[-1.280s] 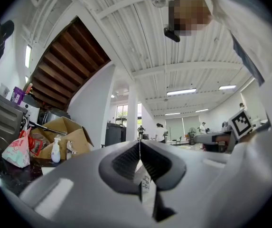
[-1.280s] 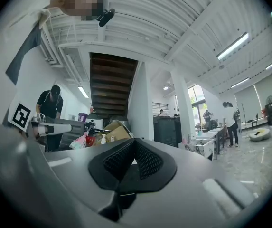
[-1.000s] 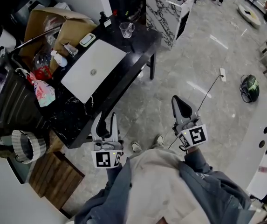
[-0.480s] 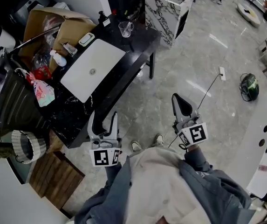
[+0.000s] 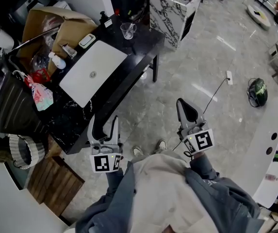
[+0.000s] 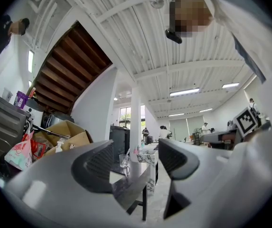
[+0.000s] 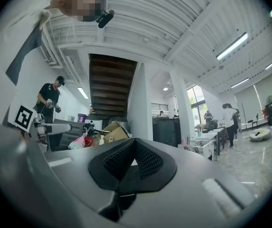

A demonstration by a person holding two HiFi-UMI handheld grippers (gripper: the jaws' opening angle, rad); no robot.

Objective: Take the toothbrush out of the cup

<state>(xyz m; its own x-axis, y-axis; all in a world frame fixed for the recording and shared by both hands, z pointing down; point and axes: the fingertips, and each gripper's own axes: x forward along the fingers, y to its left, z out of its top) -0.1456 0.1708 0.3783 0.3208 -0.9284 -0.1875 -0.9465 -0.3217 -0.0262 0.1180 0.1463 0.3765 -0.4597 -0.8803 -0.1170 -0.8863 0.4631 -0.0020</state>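
Observation:
A clear glass cup [image 5: 127, 30] stands at the far end of the black table [image 5: 143, 45], beyond a white basin [image 5: 105, 59]. In the left gripper view the cup [image 6: 123, 161] shows small between the jaws, far off, with a thin toothbrush [image 6: 128, 153] leaning in it. My left gripper [image 5: 105, 125] hangs in the air just off the table's near corner, open and empty. My right gripper [image 5: 186, 111] is held over the floor to the right, shut on nothing. In its own view the right gripper [image 7: 133, 158] has both pads pressed together.
A cardboard box [image 5: 56, 25], a pump bottle [image 5: 56, 59] and a pink bag [image 5: 40, 95] crowd the table's left side. A marble cabinet [image 5: 170, 6] stands behind the table. A wooden stool [image 5: 56, 181] sits low at the left. A cable and plug strip [image 5: 228, 76] lie on the floor.
The left gripper's jaws have spread from narrow to wide. Both hands have stayed in about the same place.

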